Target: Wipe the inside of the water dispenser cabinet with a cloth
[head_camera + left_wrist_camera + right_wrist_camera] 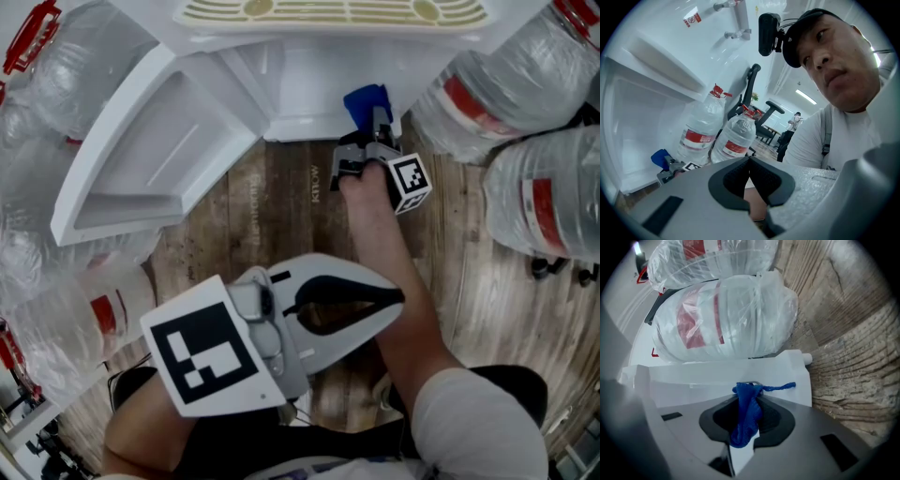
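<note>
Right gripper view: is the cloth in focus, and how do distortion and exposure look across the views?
Right gripper view: blue knitted cloth in focus, strong fisheye, dark corners. Left gripper view: same fisheye, close jaws slightly soft. Head view: little distortion, white water dispenser cabinet nearly blown out.

The cabinet (309, 84) runs off the top edge, so most of its inside is unseen. Right of the cabinet, the bottles (511, 84) are cut off by the frame. At the cabinet's sill, the cloth (366, 101) is half hidden behind the right gripper (377, 127).
</note>
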Action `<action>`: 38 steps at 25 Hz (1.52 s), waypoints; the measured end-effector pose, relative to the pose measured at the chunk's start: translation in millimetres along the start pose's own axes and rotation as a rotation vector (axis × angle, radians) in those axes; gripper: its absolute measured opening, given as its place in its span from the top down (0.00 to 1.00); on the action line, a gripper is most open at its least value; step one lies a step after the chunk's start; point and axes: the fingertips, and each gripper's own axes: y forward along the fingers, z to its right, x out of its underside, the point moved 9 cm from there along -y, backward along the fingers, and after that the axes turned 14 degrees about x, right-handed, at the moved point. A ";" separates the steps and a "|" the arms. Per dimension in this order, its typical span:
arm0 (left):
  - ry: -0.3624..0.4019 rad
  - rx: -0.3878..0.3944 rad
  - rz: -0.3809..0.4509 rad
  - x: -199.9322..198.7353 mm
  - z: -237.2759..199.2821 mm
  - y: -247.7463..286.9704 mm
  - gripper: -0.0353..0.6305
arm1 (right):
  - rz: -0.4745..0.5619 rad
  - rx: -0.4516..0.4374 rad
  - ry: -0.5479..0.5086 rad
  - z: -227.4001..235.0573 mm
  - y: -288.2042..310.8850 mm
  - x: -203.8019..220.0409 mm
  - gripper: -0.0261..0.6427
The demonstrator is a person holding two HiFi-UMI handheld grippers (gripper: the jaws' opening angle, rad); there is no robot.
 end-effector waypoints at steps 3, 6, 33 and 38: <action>-0.012 0.007 0.006 1.8 2.2 -3.6 0.94 | -0.002 0.017 -0.034 4.9 -11.6 -10.4 0.86; -0.031 0.013 0.009 3.1 3.9 -7.7 0.94 | -0.015 0.032 -0.088 6.9 -23.7 -24.1 0.86; 0.019 0.033 -0.027 3.6 -4.1 -66.0 0.94 | -0.857 0.161 -1.732 -197.4 -211.9 6.4 0.85; 0.023 -0.015 -0.063 10.1 -9.9 -71.5 0.94 | -0.910 0.046 -1.787 -202.3 -205.8 34.6 0.86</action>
